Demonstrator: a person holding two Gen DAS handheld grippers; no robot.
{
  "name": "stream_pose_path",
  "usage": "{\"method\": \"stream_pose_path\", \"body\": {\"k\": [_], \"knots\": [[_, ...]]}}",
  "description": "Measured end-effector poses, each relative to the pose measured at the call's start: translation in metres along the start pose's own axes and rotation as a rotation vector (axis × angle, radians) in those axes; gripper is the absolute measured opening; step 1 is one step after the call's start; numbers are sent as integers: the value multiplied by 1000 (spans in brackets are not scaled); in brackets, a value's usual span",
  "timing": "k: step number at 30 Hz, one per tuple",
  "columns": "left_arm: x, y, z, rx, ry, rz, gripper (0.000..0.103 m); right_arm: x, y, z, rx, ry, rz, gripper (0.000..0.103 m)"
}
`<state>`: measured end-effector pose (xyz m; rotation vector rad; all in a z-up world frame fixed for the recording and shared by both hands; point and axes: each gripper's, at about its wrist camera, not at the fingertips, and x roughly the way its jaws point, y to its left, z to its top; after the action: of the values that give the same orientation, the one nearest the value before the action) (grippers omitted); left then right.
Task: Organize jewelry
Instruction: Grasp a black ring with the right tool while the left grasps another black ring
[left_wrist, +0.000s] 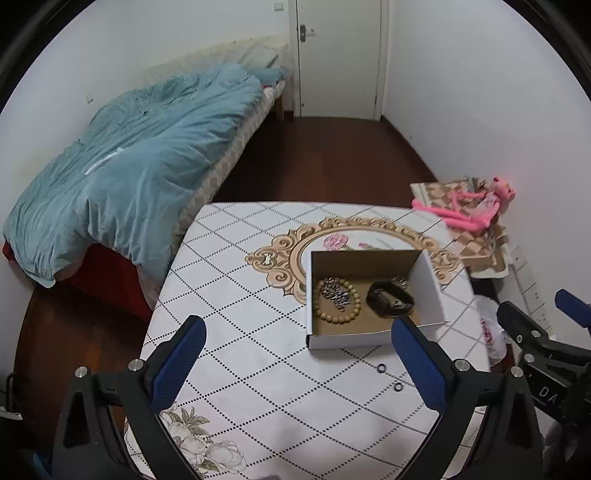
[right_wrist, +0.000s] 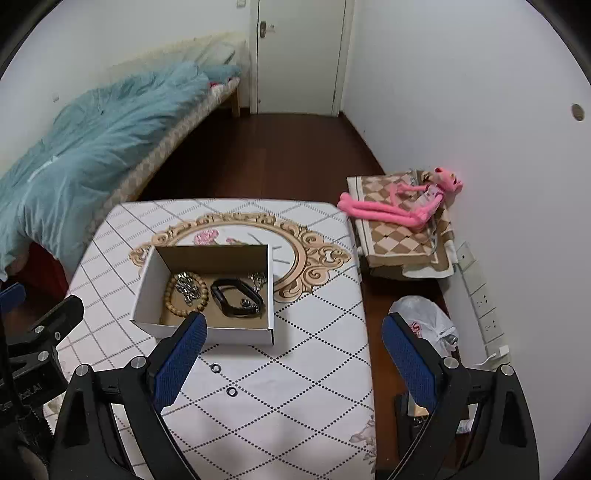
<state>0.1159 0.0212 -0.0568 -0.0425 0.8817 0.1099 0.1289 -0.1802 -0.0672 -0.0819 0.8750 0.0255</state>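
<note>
In the left wrist view, the left claw hangs above the tabletop with its blue-padded fingers spread wide and nothing between them. The open cardboard box sits on the patterned cloth at about 1 o'clock from the claw, its near right corner just behind the right finger. Inside it, a wooden bead bracelet lies on the left with a silver chain piled within its loop, and a black band lies on the right. Two small dark rings rest on the cloth outside the box, toward the camera: one ring close to the box front, the other ring nearer the right finger. The right claw shows at 3 o'clock; from here I cannot tell how its fingers stand. A bed with a blue quilt fills the 10 o'clock side, and a pink plush toy lies at 2 o'clock.

In the right wrist view, the right claw is likewise spread wide and empty, its left finger over the tabletop, its right finger past the edge. The box sits at 11 o'clock, holding the bracelet, chain and band. The two rings lie on the cloth between the fingers, nearer the left one. A white plastic bag lies on the floor at 2 o'clock.
</note>
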Motion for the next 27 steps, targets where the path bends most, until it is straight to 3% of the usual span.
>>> {"method": "stream_pose_path", "body": {"k": [8,13,17,20,22,27], "knots": [[-30,-6,-2,12,-44,-18,102,-37,-9,-5,34,-64,11,97],[-17,-4,-10,2,-16,8,102,-23,-7,-12,40,-25,29,97],[23,-1,-31,13,69,54,102,27,0,-41,46,92,73,97],[63,4,-55,25,178,91,102,70,9,-67,48,180,101,95],[83,7,-68,30,233,97,102,95,17,-85,44,233,120,79],[115,12,-91,46,327,102,102,129,36,-113,12,277,138,69]]}}
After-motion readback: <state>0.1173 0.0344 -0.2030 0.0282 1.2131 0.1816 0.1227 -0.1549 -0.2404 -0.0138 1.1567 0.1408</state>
